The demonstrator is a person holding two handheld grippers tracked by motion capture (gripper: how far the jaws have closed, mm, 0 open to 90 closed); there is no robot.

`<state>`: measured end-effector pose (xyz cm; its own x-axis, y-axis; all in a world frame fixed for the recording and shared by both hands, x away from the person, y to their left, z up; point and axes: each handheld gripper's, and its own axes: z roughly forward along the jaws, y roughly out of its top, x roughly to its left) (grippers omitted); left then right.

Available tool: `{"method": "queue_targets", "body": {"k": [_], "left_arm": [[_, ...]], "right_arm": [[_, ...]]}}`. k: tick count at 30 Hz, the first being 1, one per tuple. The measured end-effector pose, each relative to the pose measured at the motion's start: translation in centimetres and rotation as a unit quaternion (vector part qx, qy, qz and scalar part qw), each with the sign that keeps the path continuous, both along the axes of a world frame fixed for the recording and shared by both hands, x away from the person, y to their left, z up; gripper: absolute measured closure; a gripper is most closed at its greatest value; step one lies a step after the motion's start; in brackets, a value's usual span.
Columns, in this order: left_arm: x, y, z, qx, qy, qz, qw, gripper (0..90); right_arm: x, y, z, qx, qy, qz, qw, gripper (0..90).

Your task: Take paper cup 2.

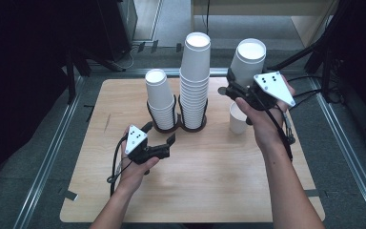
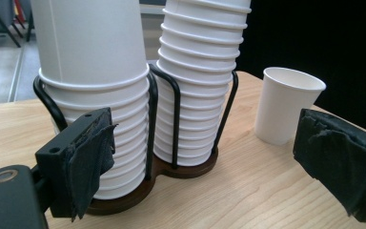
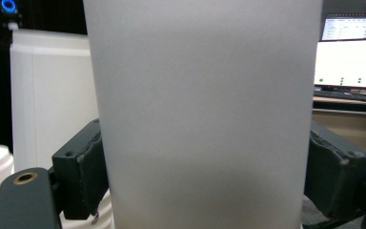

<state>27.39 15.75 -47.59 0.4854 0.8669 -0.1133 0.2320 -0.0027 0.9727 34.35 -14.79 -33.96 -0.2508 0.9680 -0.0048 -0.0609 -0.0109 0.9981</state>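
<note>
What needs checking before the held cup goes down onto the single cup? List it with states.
1. Right gripper shut on the held cup: ok, pads press both its sides in the right gripper view.
2. Held cup upside down like the stacks: ok, closed base faces up.
3. Single cup standing mouth up on the table: ok.
4. Held cup lined up above the single cup: cannot tell; it sits up and slightly right of it in the high view.
5. Left gripper open and holding nothing: ok.
6. Two stacks seated in the black holder: ok.
</note>
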Motion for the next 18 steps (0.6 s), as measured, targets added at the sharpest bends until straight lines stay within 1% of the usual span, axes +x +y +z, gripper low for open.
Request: {"method": "queue_targets", "body": {"k": [3, 8, 15, 18], "left_arm": [[0.0, -0.1, 0.0, 0.001, 0.003, -0.003, 1.0000, 7.0], [0.0, -0.2, 0.0, -0.001, 0.006, -0.009, 0.9999, 6.9], [-0.1, -0.3, 0.2, -0.003, 0.007, -0.012, 0.9999, 6.9], [-0.1, -0.4, 0.3, -0.004, 0.009, -0.015, 0.9998, 6.9]], "right_arm": [[-0.3, 0.1, -0.8, -0.009, 0.005, 0.000, 1.0000, 15.6], [-0.8, 0.2, -2.0, -0.025, 0.005, -0.001, 0.9997, 15.6], [-1.2, 0.5, -3.7, -0.064, 0.002, -0.003, 0.9980, 15.6], [-1.5, 0.7, -4.4, -0.067, 0.004, 0.002, 0.9977, 15.6]]}}
